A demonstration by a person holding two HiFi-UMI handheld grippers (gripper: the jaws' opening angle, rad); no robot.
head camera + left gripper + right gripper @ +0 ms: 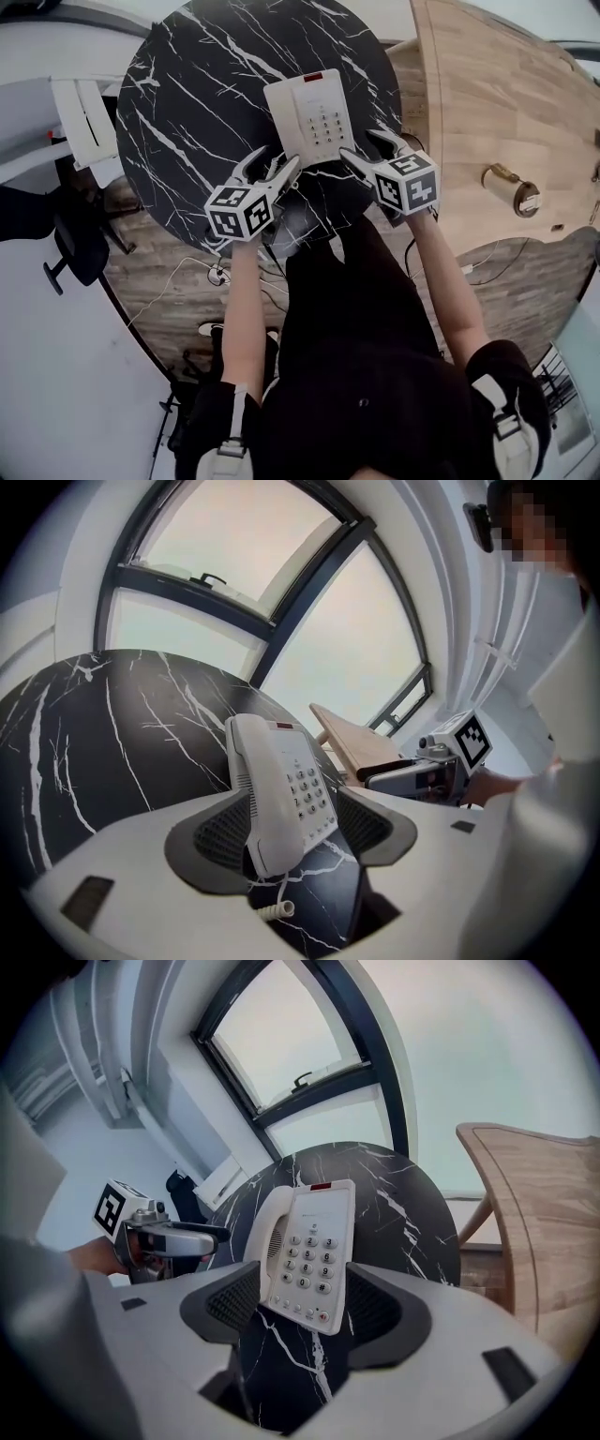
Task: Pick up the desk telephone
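Observation:
A white desk telephone (309,117) with its handset on the left side lies on a round black marble table (187,112). Both grippers hover at its near edge. My left gripper (272,161) is open by the phone's near left corner. My right gripper (366,146) is open by the near right corner. In the left gripper view the telephone (281,789) lines up between the spread jaws, and neither pad presses on it. The right gripper view shows the telephone (309,1251) framed the same way, keypad facing up, with nothing gripped.
A wooden chair (487,112) stands right of the table. White furniture (84,117) stands to the left. The coiled handset cord (272,911) hangs off the phone's near end. Cables lie on the wood floor (216,272) under the table's near edge.

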